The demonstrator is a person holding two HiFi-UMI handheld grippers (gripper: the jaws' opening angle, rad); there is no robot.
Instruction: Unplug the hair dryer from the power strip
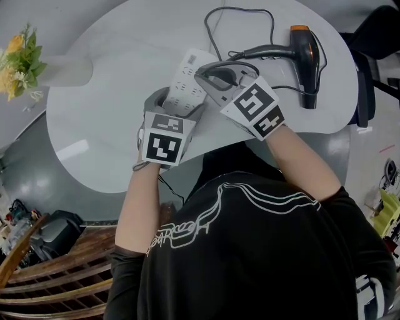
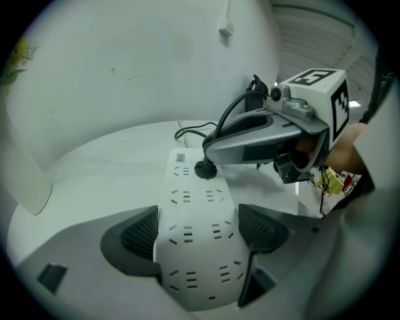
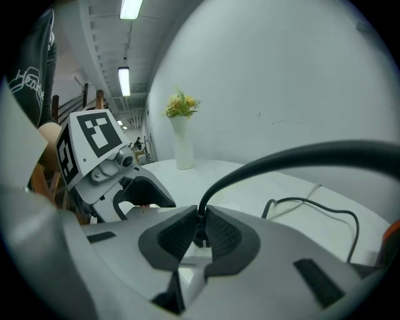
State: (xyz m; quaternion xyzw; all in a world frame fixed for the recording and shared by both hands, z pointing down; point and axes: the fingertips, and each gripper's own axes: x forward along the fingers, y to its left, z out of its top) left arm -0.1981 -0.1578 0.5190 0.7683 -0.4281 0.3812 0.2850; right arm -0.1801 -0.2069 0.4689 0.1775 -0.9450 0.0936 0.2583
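A white power strip (image 1: 185,80) lies on the white table (image 1: 106,144). My left gripper (image 1: 175,102) is shut on its near end, with the dark pads (image 2: 140,232) pressed against both long sides of the strip (image 2: 197,250). The hair dryer's black plug (image 2: 205,169) sits in a socket near the strip's far end. My right gripper (image 1: 210,79) is shut on that plug (image 3: 200,239), and its pads (image 3: 178,234) clamp it where the cord (image 3: 294,154) rises. The black hair dryer (image 1: 305,55) with an orange tip lies at the table's right.
The black cord (image 1: 250,11) loops across the back of the table toward the dryer. A white vase of yellow flowers (image 1: 59,70) lies at the table's left. A wooden chair (image 1: 50,275) and a black bag stand on the floor at the lower left.
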